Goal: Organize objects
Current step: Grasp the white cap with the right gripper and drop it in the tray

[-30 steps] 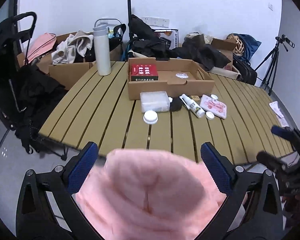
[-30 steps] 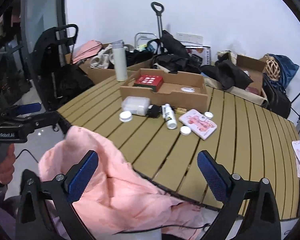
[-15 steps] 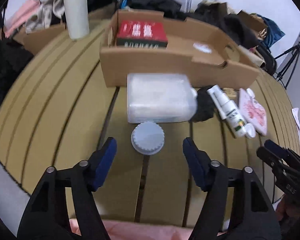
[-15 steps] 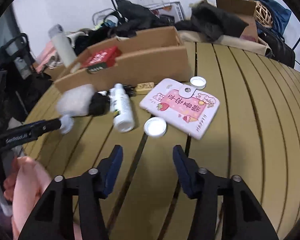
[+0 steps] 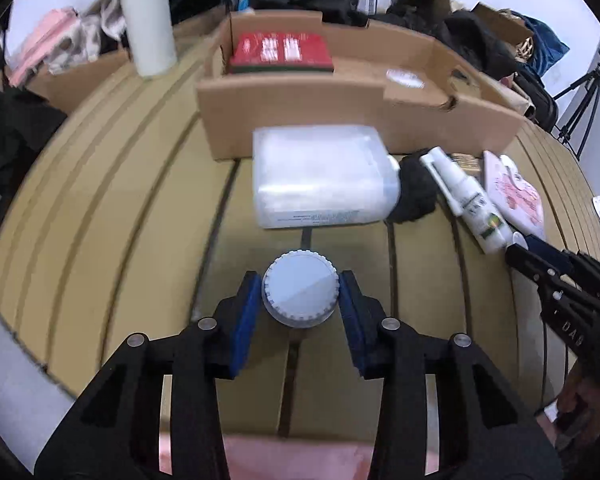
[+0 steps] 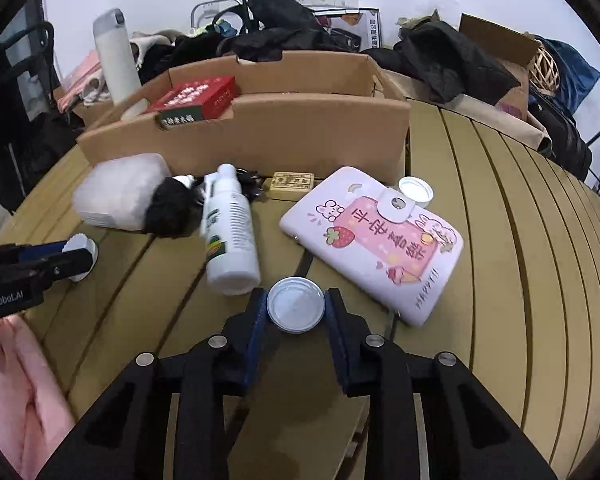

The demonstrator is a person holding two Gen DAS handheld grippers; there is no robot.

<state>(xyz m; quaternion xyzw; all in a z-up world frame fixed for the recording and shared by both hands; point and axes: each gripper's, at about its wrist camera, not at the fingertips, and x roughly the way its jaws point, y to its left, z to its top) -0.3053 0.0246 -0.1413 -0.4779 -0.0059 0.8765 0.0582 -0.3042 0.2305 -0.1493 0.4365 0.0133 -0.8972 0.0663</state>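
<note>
Two grips at once. Left gripper (image 5: 300, 294): we squeeze ridged cap (image 5: 300, 294) square across its widest part, lift straight, keep clear of clear tub (image 5: 324, 176) just beyond. Cap sits on slat table (image 5: 100, 220), centred between pads, both touching or nearly so. Right gripper (image 6: 296, 310): flat lid (image 6: 296, 310) is thin, so we pinch low and level. Lid lies between narrowed pads, bottle (image 6: 230, 236) just left, pink case (image 6: 380, 240) just right. Box (image 6: 260, 136) beyond, likely drop spot.

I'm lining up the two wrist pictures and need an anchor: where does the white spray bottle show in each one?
Left wrist: the white spray bottle lies at the right, beside the black pouch.
Right wrist: it lies centre-left, pointing toward the cardboard box.
Shared landmark: the red box inside the cardboard box.
</note>
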